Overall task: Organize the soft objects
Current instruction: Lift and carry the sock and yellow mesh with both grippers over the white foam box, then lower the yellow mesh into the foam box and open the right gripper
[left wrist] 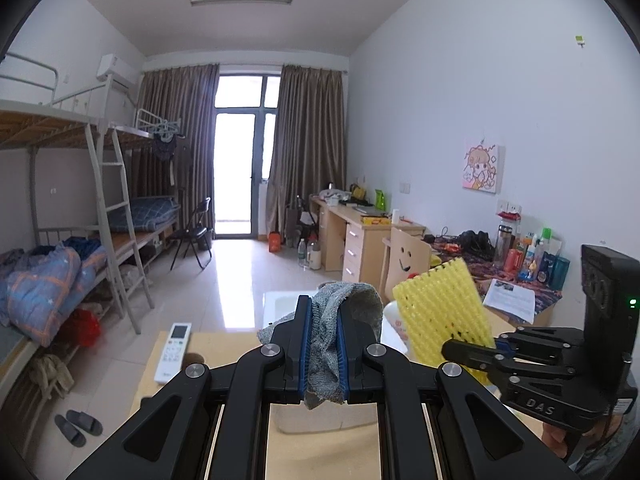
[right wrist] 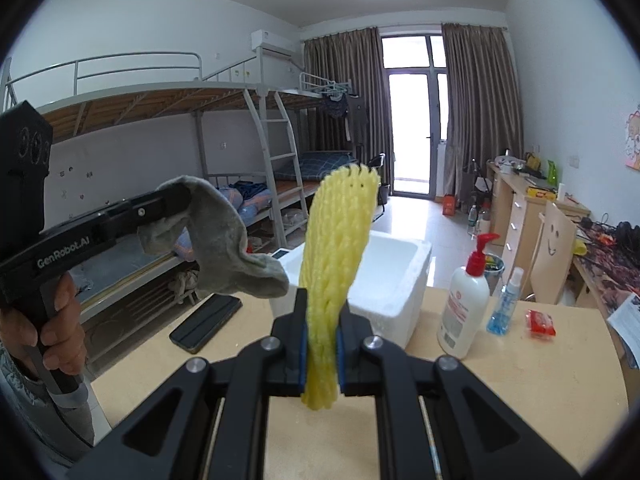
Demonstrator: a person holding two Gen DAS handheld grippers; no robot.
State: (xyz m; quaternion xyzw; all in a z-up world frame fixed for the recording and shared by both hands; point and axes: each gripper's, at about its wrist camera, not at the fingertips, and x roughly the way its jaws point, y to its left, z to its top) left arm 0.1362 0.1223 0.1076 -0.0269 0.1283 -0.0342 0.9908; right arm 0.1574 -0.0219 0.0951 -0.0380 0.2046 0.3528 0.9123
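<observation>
Above the counter point(right wrist: 520, 380) I hold both tools raised, each clamped on something soft. Largest of the things before me is the white foam box point(right wrist: 384, 280), standing open-topped on the counter just beyond the fingers; its inside looks bare white as far as I can see, though the held pieces hide part of it. My left hand-held gripper point(left wrist: 323, 344) has its blue pads pressed tight on a grey sock point(left wrist: 332, 332), which bunches between them and curls over the fingertips. My right hand-held gripper point(right wrist: 322, 344) is closed on a yellow foam net sleeve point(right wrist: 336, 248), which stands nearly upright, squeezed narrow at the pads and fanning out above.

From the right wrist I see the sock point(right wrist: 224, 248) drooping off the left tool's tip, my left hand point(right wrist: 52, 320) on its handle, a pump bottle point(right wrist: 464, 304), a small blue spray bottle point(right wrist: 505, 304), a red packet point(right wrist: 541, 323) and a black phone point(right wrist: 206, 322) on the counter. Only the left wrist shows a white remote point(left wrist: 173, 352) near the counter's left edge, and the sleeve point(left wrist: 444, 312) tilted beside the sock.
</observation>
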